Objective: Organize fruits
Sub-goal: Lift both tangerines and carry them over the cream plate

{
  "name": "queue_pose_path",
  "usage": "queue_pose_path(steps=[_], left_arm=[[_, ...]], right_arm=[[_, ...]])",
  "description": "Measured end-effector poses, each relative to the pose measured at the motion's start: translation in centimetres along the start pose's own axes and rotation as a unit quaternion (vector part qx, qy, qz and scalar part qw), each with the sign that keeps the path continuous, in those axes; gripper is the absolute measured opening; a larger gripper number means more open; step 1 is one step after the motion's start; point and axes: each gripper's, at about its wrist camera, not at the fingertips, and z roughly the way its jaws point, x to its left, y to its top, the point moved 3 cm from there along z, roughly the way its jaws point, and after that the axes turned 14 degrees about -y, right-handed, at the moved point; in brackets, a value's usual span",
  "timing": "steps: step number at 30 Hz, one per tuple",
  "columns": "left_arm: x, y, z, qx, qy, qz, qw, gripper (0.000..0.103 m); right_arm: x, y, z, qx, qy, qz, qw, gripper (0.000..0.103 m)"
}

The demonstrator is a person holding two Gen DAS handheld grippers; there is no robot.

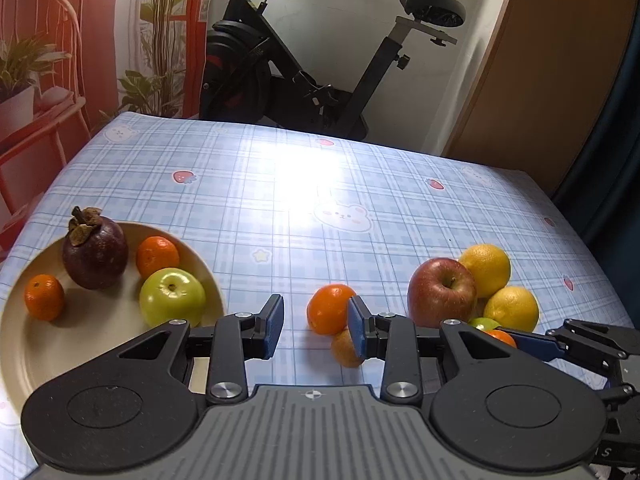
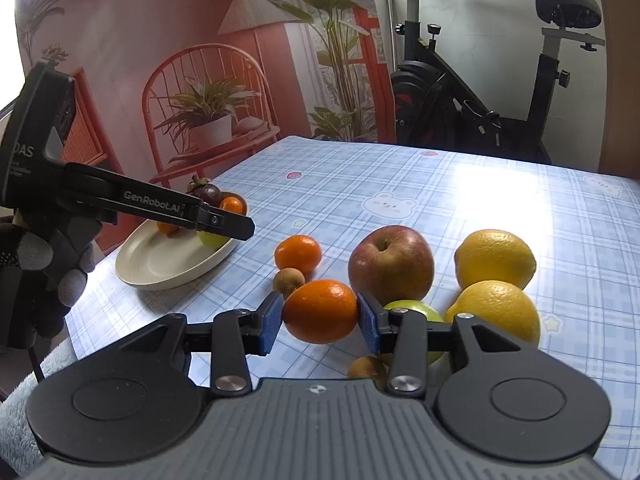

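My right gripper point(image 2: 320, 320) is shut on a mandarin point(image 2: 320, 310), with a blue pad pressed on each side. Behind it on the checked cloth lie a red apple point(image 2: 390, 264), two lemons point(image 2: 494, 258) point(image 2: 496, 312), a green fruit point(image 2: 416, 308), another mandarin point(image 2: 298, 254) and two small brown fruits point(image 2: 288, 280) point(image 2: 368, 368). A cream plate point(image 1: 80, 352) at the left holds a mangosteen point(image 1: 95, 256), a green apple point(image 1: 172, 296) and two mandarins point(image 1: 158, 256) point(image 1: 44, 297). My left gripper point(image 1: 315, 328) stands open and empty between the plate and the loose mandarin point(image 1: 330, 308).
The table point(image 1: 320, 184) carries a blue plaid cloth; its far half is bare under a bright glare. An exercise bike point(image 1: 304, 76) stands behind the far edge and a wooden panel point(image 1: 552, 80) at the right. A gloved hand point(image 2: 36, 264) holds the left gripper over the plate's near side.
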Motion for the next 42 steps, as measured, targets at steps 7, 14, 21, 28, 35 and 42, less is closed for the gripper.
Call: queue_pose_path(steps=[7, 14, 21, 28, 35, 42], left_arm=[[-0.5, 1.1, 3.6, 0.009, -0.018, -0.026, 0.9995, 0.05], [0.1, 0.9, 5.2, 0.036, 0.009, -0.017, 0.9992, 0.05], [0.8, 0.2, 5.6, 0.052, 0.003, -0.04, 0.9978, 0.05], [1.0, 0.1, 6.0, 0.056, 0.012, -0.047, 0.9973, 0.049], [0.6, 0.1, 5.5, 0.059, 0.017, -0.036, 0.9975, 0.041], [1.2, 1.0, 0.6, 0.024, 0.016, -0.048, 0.9984, 0.041]], right_arm=[[-1.4, 0.0, -0.4, -0.008, -0.008, 0.02, 1.0, 0.044], [-2.2, 0.0, -0.9, -0.016, -0.008, 0.034, 0.999, 0.044], [-2.6, 0.2, -1.1, -0.021, -0.004, 0.044, 0.999, 0.044], [-2.8, -0.3, -1.3, -0.017, -0.001, 0.049, 0.999, 0.044], [-2.7, 0.0, -1.2, -0.016, -0.005, 0.049, 0.999, 0.044], [-2.5, 0.5, -1.1, -0.015, 0.008, 0.058, 0.998, 0.044]])
